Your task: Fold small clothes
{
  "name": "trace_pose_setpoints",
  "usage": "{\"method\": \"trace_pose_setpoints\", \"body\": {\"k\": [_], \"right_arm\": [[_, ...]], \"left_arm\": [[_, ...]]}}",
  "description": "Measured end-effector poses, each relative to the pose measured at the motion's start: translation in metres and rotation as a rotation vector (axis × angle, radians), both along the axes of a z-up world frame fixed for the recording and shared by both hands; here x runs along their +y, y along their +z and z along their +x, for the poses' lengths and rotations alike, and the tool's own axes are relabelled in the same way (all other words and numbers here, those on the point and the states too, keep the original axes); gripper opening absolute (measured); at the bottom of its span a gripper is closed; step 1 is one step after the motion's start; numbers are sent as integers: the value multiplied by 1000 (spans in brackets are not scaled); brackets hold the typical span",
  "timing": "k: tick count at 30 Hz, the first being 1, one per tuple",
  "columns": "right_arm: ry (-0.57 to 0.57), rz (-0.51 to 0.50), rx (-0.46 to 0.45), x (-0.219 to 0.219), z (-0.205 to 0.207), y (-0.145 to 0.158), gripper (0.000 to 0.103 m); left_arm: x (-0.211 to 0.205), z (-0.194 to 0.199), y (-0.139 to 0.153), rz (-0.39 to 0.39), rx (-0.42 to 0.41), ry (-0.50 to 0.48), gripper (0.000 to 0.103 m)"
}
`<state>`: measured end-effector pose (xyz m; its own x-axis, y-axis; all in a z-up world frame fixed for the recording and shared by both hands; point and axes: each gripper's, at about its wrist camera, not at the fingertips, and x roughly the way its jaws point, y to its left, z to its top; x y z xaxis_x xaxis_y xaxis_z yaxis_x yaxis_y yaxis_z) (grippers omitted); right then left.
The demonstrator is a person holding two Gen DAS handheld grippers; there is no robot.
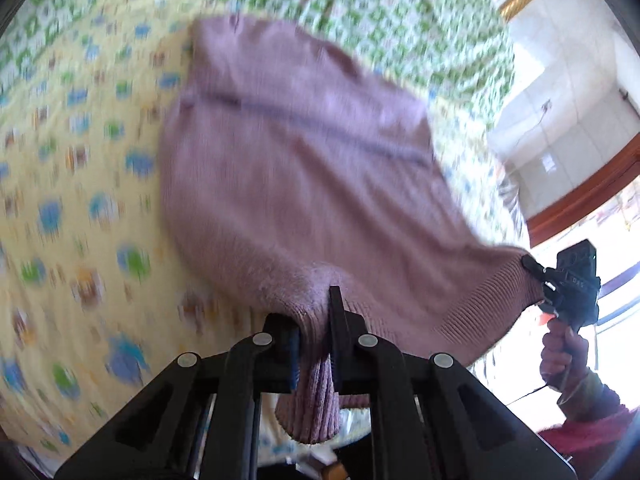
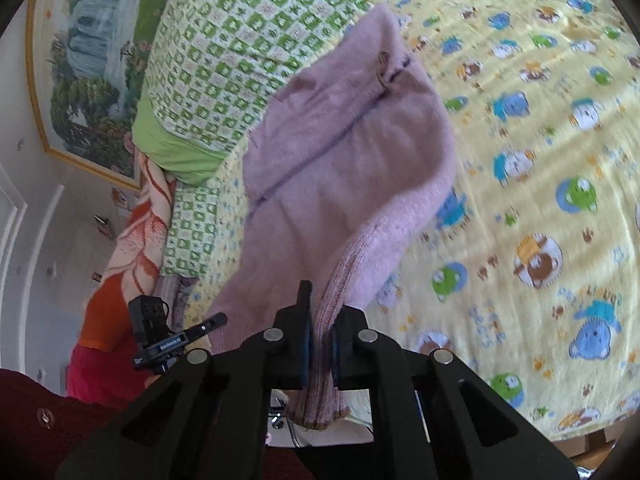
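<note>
A mauve knit sweater (image 1: 288,160) with a zip down its middle hangs stretched over the bed, held by its ribbed hem at two corners. My left gripper (image 1: 310,312) is shut on one corner of the hem, and the ribbing bunches out below the pads. At the right of the left wrist view my right gripper (image 1: 531,266) pinches the other corner. In the right wrist view the sweater (image 2: 340,152) trails away from my right gripper (image 2: 326,304), shut on the ribbed edge. The left gripper (image 2: 216,320) shows at lower left, at the cloth's far corner.
A yellow blanket with cartoon animals (image 2: 540,160) covers the bed under the sweater. A green checked quilt (image 2: 224,48) lies beyond it, beside a framed landscape painting (image 2: 88,60). A person's hand (image 1: 564,356) grips the right gripper's handle near a bright window.
</note>
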<state>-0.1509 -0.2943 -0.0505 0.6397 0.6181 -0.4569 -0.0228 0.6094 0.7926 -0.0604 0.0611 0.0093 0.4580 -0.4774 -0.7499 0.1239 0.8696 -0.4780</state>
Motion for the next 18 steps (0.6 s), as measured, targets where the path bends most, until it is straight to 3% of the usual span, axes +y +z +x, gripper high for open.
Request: {"method": "trace_pose_setpoints", "body": {"k": [4, 9, 13, 18], "right_arm": [[-34, 22, -91, -8, 40, 30, 8], [-91, 9, -167, -16, 110, 66, 8], [-145, -14, -182, -30, 165, 83, 8], [-169, -52, -163, -40, 233, 84, 8]], "left_arm": [[7, 54, 36, -7, -88, 49, 10], [19, 124, 60, 1, -152, 104, 10], [22, 191, 63, -18, -150, 143, 9], [22, 251, 51, -7, -127, 173, 9]]}}
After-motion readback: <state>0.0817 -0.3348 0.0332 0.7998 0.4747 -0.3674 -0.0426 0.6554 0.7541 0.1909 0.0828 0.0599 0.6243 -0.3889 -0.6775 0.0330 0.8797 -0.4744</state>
